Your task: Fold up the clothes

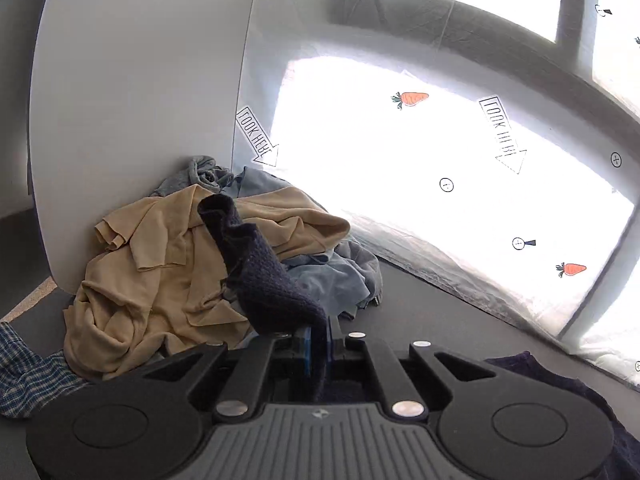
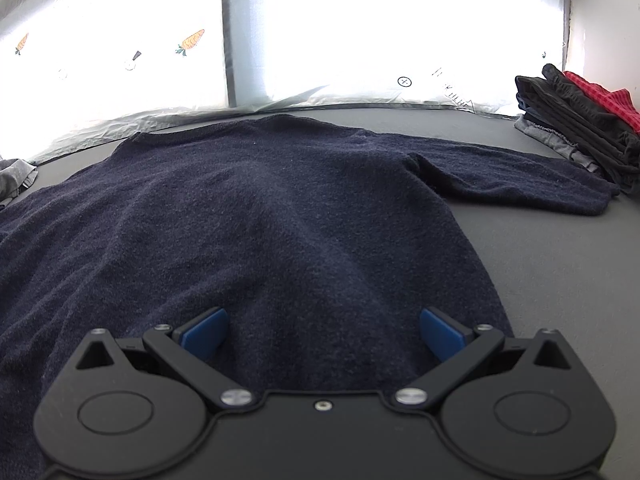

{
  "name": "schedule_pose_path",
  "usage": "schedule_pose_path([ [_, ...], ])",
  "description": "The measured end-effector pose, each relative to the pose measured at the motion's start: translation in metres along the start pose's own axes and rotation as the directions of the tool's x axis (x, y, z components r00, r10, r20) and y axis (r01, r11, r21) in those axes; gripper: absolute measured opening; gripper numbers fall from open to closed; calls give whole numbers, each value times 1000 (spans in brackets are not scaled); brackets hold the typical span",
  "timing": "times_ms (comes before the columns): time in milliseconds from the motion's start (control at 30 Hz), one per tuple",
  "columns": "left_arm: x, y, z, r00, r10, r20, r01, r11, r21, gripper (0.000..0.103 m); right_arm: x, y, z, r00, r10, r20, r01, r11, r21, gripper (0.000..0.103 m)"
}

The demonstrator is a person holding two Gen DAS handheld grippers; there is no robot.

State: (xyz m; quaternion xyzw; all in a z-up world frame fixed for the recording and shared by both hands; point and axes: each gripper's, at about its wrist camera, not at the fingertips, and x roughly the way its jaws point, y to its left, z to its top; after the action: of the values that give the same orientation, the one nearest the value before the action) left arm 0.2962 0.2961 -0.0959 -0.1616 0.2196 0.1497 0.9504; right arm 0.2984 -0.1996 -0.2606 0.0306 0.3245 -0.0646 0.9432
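A navy knit sweater (image 2: 280, 208) lies spread flat on the grey table (image 2: 560, 264), its right sleeve (image 2: 520, 180) stretched out to the right. My right gripper (image 2: 323, 332) is open, low over the sweater's lower body, blue pads on either side of a raised ridge of fabric. My left gripper (image 1: 318, 344) is shut on the sweater's other sleeve (image 1: 264, 272), which stands up from between the blue pads and droops forward.
A heap of unfolded clothes, with a tan shirt (image 1: 160, 272) on top and pale blue and grey items, sits ahead of the left gripper against a white wall. A plaid cloth (image 1: 28, 376) lies at left. Folded black and red clothes (image 2: 580, 120) are stacked at far right. Bright plastic-covered windows (image 2: 360, 32) run behind.
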Motion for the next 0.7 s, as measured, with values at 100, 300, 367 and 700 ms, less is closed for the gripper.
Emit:
schedule_pose_path([
  [100, -5, -49, -17, 991, -124, -48, 129, 987, 98, 7, 0, 0, 0, 1000, 2, 1, -2, 1000, 2, 103],
  [300, -9, -134, -61, 930, -302, -207, 348, 906, 242, 20, -1, -2, -1, 1000, 10, 3, -10, 1000, 10, 103],
  [367, -10, -162, -76, 898, -351, -265, 420, 863, 280, 41, -1, -2, -1, 1000, 12, 4, -12, 1000, 12, 103],
  [700, 4, -169, -120, 876, -262, -406, 405, 856, 321, 75, -2, 3, 1, 1000, -1, -6, 1, 1000, -10, 103],
])
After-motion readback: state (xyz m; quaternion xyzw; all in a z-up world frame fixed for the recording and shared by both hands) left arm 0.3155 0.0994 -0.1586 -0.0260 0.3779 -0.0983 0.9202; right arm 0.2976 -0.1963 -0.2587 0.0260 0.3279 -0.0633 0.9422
